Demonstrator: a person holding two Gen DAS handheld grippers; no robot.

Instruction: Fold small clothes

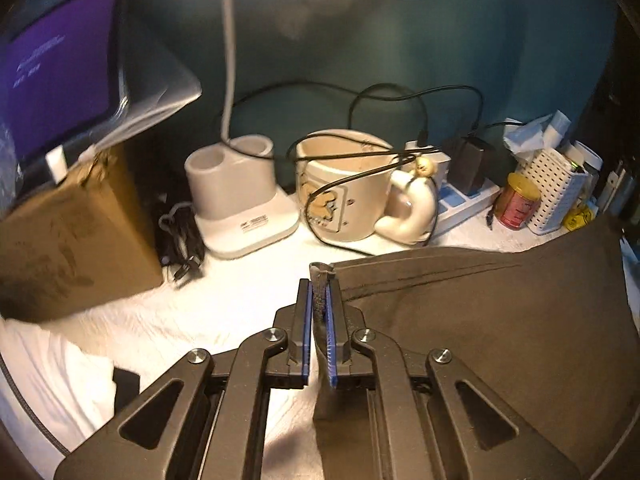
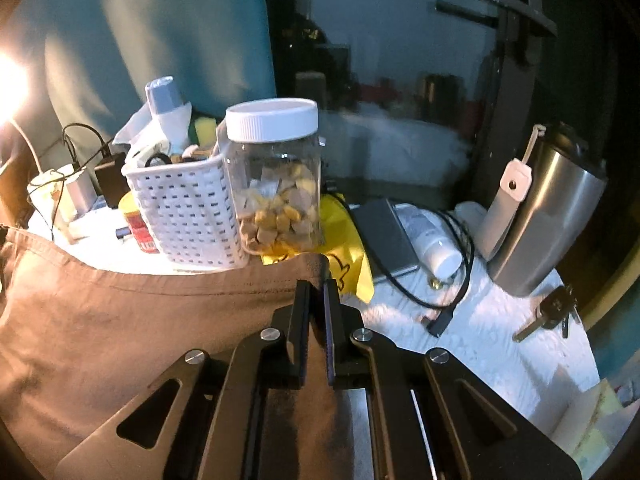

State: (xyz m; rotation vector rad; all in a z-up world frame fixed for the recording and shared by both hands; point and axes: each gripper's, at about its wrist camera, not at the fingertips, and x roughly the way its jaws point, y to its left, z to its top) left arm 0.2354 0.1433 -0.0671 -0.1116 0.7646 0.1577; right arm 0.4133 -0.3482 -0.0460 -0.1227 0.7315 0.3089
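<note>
my left gripper [image 1: 319,280] pinches a corner of the brown garment [image 1: 500,320], the cloth bunched up between the blue pads [image 1: 307,320]. the rest runs off toward 3 o'clock, lying over the white table [image 1: 224,312]. my right gripper [image 2: 317,285] pinches the other corner of the garment [image 2: 120,320], which sags away toward 9 o'clock. so i judge the top edge is stretched between my two hands and i am mid-fold, carrying it over. next i should lay the edge down flat and even, then let go, keeping clear of the clutter. beyond, at 12 o'clock, the mug [image 1: 352,188] stands on the left and the jar [image 2: 276,176] and basket [image 2: 188,216] on the right, close to the hem.
</note>
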